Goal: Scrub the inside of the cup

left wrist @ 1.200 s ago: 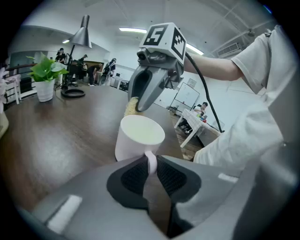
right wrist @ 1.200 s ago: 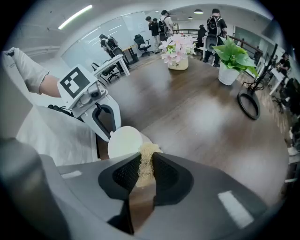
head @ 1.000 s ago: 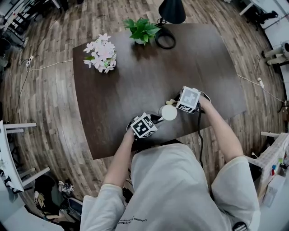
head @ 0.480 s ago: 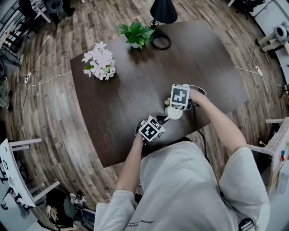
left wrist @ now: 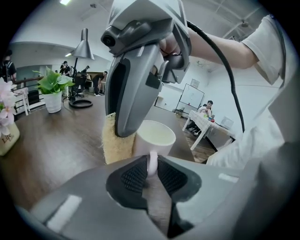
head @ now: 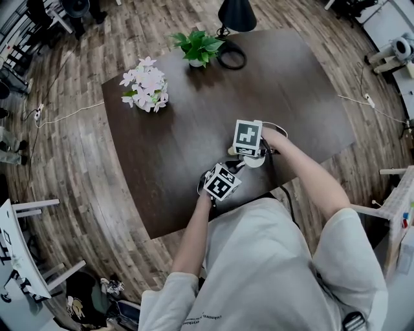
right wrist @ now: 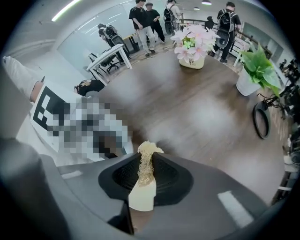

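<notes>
**Cup held by its handle, scrubber just outside the rim**

At the near edge of a dark, wood-grained table (head: pixel 304 97), the left gripper (left wrist: pixel 152 168) has its ribbed black pads closed on the thin loop handle of a white cup (left wrist: pixel 157 136). The cup is upright with a round, open mouth. Its pale inside holds nothing I can make out (the light is strong there).

The right gripper (right wrist: pixel 145 174) hangs over it from above. Its jaws are clamped on a scrubbing pad (right wrist: pixel 144 161), which has coarse straw-coloured fibre at the tip and a smooth cream backing nearer the camera. In the left gripper view the pad hangs outside the cup, just beside its left wall. Whether the two touch is hard to say from this angle.

Farther across the table stands a pot of pink and white flowers (head: pixel 145 84). Beyond it is a leafy green plant (head: pixel 199 44) in a white pot. A black lamp (head: pixel 236 13) with a cone shade and a ring-shaped base stands beside the plant.

The table sits on a floor (head: pixel 71 149) of brown planks. Far off, in the right gripper view, several people (right wrist: pixel 145 18) stand in a bright, open room.
</notes>
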A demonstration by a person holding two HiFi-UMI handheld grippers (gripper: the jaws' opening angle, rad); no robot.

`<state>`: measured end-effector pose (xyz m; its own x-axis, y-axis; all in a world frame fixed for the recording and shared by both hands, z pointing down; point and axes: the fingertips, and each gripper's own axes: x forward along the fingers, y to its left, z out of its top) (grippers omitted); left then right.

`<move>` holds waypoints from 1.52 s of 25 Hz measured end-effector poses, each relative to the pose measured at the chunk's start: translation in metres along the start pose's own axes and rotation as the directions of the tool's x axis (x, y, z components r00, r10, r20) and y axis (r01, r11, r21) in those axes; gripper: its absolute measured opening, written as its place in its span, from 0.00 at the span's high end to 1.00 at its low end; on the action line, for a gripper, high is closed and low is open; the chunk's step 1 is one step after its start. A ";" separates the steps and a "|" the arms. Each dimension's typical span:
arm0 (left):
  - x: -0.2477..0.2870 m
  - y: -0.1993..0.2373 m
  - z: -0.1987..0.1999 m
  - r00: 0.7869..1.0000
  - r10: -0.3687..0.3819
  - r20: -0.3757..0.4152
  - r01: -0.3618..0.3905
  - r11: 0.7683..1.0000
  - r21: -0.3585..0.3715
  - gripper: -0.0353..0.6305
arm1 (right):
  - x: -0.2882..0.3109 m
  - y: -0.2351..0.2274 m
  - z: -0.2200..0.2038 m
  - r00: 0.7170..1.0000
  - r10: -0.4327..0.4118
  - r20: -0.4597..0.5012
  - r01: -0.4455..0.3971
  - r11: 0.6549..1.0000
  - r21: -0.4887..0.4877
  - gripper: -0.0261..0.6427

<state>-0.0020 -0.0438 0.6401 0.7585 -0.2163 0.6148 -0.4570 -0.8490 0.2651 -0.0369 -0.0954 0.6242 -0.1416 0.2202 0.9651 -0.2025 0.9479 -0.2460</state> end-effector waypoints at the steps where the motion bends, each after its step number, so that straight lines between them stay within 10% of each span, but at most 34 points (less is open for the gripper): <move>1: 0.000 0.001 0.000 1.000 0.009 0.003 -0.009 1.000 -0.001 0.84 | 0.002 0.003 0.002 1.000 0.008 -0.003 -0.008 1.000 -0.001 0.82; 11: 0.001 0.001 -0.001 0.996 0.083 -0.010 -0.084 0.996 -0.019 0.85 | 0.012 0.016 0.002 0.998 0.054 -0.043 -0.049 0.993 0.109 0.82; 25: -0.001 -0.005 -0.002 0.997 0.081 0.005 -0.080 0.996 -0.039 0.85 | 0.007 -0.030 -0.031 0.983 -0.141 -0.121 0.153 0.983 0.099 0.82; 38: 0.003 -0.007 -0.003 0.981 0.194 0.006 -0.192 0.975 -0.114 0.85 | -0.022 -0.033 -0.098 0.982 -0.077 0.171 0.012 0.937 0.349 0.82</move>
<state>0.0017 -0.0373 0.6423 0.6585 -0.3797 0.6497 -0.6441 -0.7310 0.2255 0.0682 -0.1088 0.6198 -0.2893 0.1044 0.9515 -0.5300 0.8103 -0.2500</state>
